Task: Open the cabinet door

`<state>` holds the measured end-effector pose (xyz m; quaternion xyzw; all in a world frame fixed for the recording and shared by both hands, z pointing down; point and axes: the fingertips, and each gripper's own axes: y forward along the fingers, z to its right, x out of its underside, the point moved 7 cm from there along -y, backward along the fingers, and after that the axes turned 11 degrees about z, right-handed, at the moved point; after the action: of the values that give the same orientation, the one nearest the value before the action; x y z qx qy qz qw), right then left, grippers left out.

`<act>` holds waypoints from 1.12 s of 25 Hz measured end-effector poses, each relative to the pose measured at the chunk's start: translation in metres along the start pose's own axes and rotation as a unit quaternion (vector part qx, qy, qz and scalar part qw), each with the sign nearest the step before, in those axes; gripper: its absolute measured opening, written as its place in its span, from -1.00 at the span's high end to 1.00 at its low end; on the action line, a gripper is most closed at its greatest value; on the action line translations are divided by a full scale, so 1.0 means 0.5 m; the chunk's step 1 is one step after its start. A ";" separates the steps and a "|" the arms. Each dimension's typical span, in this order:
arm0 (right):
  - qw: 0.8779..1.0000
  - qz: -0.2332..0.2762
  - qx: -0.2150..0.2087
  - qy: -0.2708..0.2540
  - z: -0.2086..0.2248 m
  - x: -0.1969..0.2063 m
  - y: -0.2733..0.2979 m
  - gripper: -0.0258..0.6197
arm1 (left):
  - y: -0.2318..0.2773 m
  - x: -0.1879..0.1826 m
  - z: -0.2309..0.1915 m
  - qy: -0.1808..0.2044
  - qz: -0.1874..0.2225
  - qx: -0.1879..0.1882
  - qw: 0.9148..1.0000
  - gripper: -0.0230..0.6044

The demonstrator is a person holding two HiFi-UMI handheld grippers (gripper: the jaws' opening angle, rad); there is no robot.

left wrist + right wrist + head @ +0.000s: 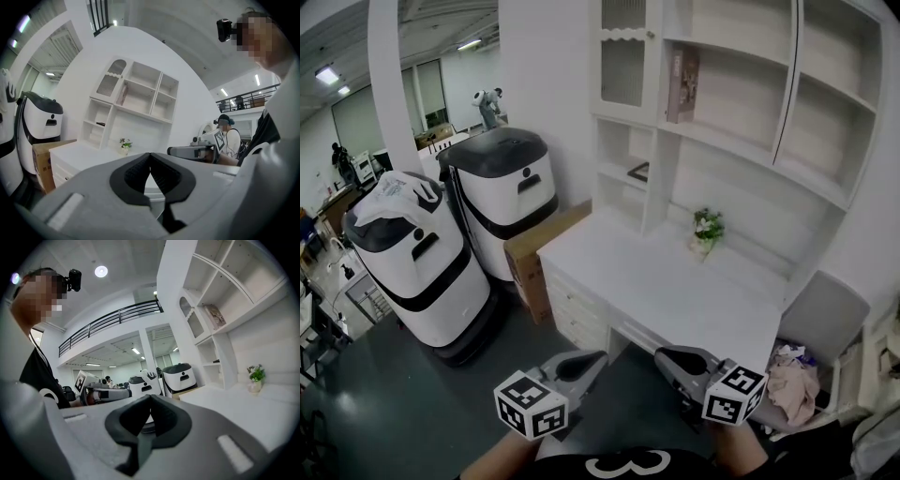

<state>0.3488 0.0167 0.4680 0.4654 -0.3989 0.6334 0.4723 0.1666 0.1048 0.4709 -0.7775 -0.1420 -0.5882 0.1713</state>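
The white desk hutch has a narrow arched cabinet door with ribbed glass at its upper left; it stands closed. It also shows in the left gripper view as the cabinet door and in the right gripper view as the cabinet door. Both grippers hang low in front of the desk, well short of the door. My left gripper is shut with nothing between its jaws. My right gripper is shut and empty too. They sit side by side, tips pointing roughly towards each other.
A white desk with drawers stands before me, with a small potted plant on it and a book on a shelf. Two white-and-black machines and a cardboard box stand left. A grey chair is at the right.
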 end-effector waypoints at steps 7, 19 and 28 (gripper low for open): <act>1.000 0.017 0.003 -0.013 0.107 -0.053 0.082 0.93 | 0.085 -0.027 -0.107 0.011 0.006 0.007 1.000 0.90; 0.999 0.036 -0.027 -0.027 0.464 -0.202 0.357 0.93 | 0.390 -0.157 -0.410 0.047 0.016 -0.012 0.999 0.89; 0.996 0.044 -0.035 -0.070 0.625 -0.311 0.454 0.93 | 0.584 -0.237 -0.519 0.088 0.041 -0.005 0.995 0.89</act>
<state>0.2139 -0.3676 0.3807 0.4742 -0.4730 0.6047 0.4309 0.0338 -0.2731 0.3925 -0.7284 -0.0912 -0.6477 0.2038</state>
